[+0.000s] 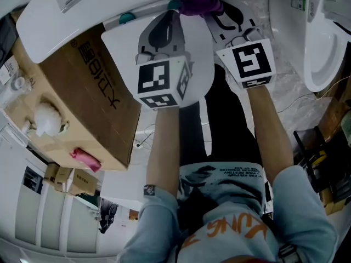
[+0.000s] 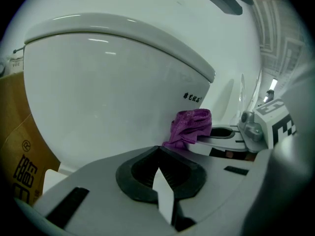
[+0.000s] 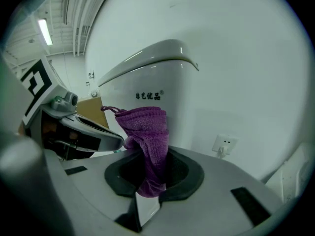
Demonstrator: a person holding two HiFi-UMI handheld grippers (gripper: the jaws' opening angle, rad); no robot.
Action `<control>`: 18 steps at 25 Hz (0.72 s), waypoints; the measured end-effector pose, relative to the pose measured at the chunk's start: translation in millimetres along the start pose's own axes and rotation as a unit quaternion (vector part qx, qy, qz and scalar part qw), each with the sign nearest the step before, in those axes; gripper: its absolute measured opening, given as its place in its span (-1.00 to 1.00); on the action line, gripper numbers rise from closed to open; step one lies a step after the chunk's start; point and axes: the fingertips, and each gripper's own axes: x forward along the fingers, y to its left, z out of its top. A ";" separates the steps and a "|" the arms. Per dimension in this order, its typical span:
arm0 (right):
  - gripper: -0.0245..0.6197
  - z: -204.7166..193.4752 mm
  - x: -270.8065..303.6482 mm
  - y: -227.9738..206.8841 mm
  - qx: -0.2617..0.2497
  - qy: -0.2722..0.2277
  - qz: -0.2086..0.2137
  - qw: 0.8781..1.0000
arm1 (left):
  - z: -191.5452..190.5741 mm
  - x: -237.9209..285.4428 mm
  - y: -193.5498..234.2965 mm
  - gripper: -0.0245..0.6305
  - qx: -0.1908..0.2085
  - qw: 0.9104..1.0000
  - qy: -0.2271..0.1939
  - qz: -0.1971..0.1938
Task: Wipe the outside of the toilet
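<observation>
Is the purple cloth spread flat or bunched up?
Bunched: the purple cloth hangs crumpled between the right hand-held gripper's shut jaws.

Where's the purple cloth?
The purple cloth is clamped in the right gripper, close to the white toilet, right of the left gripper; top centre of head view.

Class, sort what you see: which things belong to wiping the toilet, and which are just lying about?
Job: toilet, purple cloth, right gripper clamping the cloth.
Lying about: cardboard box, second toilet, wall socket.
</observation>
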 end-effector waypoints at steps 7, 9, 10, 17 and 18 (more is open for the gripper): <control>-0.69 -10.6 -6.4 -17.8 0.001 0.008 -0.003 1.000 | -5.9 15.9 -18.0 -0.85 0.004 1.000 0.016 -0.011; -0.69 -14.2 -8.6 -24.4 0.001 0.011 -0.009 1.000 | -6.3 19.2 -20.3 -0.85 0.005 1.000 0.018 -0.013; -0.69 -16.4 -10.1 -28.5 0.001 0.012 -0.014 1.000 | -6.3 20.0 -21.2 -0.85 0.006 1.000 0.018 -0.014; -0.69 -27.7 -20.1 -28.0 0.003 0.034 -0.020 0.999 | -14.4 9.3 -6.8 -0.85 -0.004 1.000 0.017 -0.005; -0.69 -27.8 -20.2 -18.3 -0.002 0.036 -0.010 0.999 | -17.0 5.5 -1.6 -0.85 -0.007 1.000 0.017 -0.001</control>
